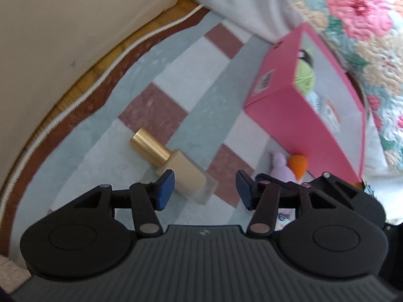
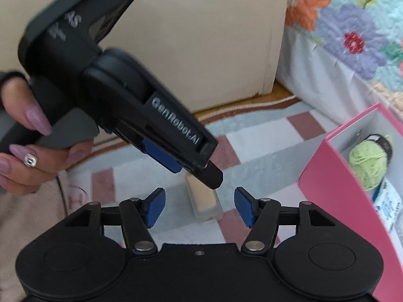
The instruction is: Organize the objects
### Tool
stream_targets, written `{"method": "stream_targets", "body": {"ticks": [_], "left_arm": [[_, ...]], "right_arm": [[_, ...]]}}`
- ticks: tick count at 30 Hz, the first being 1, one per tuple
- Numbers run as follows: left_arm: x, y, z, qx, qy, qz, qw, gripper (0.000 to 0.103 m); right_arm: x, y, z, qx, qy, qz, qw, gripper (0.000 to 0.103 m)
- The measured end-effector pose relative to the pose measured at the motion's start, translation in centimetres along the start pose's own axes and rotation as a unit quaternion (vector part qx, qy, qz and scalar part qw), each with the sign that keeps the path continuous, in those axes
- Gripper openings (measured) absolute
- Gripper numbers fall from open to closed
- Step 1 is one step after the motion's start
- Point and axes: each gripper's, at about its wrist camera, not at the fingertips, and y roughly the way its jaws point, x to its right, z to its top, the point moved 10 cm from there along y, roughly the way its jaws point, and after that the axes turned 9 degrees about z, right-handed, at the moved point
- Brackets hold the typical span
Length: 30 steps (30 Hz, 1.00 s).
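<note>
The sorting looks only partly done. A pink box [image 1: 284, 105] stands on the checked rug [image 1: 176, 80], close to the rug's edge by the bed with the flowered quilt [image 1: 365, 25], and already holds a ball of green yarn [image 2: 367, 161] and a packet with printing too small to read. Left out on the rug are a foundation bottle [image 1: 176, 168] with a gold cap, lying on its side toward the middle of the rug, and, at the box's near corner, a small lilac soft thing [image 1: 280, 163] and an orange teardrop sponge [image 1: 298, 164].

The left gripper [image 1: 205, 188] hangs over the bottle's glass end, jaws spread and pinching nothing; one pad is just beside the glass, and whether it touches cannot be told. The right gripper [image 2: 200, 206] points at the same bottle from the other side, jaws likewise spread and empty. By this judgement the bottle is next to go.

Readable writing: "GenRobot.AI" in white along the left gripper's body in the right wrist view. The box's side carries a square code label, not legible.
</note>
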Motion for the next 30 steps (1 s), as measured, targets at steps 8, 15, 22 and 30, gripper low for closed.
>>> {"method": "stream_targets", "body": {"ticks": [8,15,22,30], "left_arm": [[-0.8,1.2,0.4,0.017,-0.046,-0.025,0.9985,0.057],[-1.2,1.3,-0.2,0.018,-0.05,-0.015,0.9985,0.057],[-1.0,2.2,-1.3,-0.003,-0.043,-0.012,0.999,0.057],[-0.8,4.3,-1.6,-0.015,-0.05,-0.019,0.9984,0.057]], "right_arm": [[1.4,5.7,-2.2,-0.054,-0.039,-0.016,0.998,0.066],[1.3,8.1,-2.2,-0.076,-0.018,-0.009,0.997,0.043],[1.4,7.0,-3.2,-0.053,0.101,-0.018,0.993,0.041],[2.0,5.7,-4.4,0.018,0.286,0.0,0.958,0.041]]}}
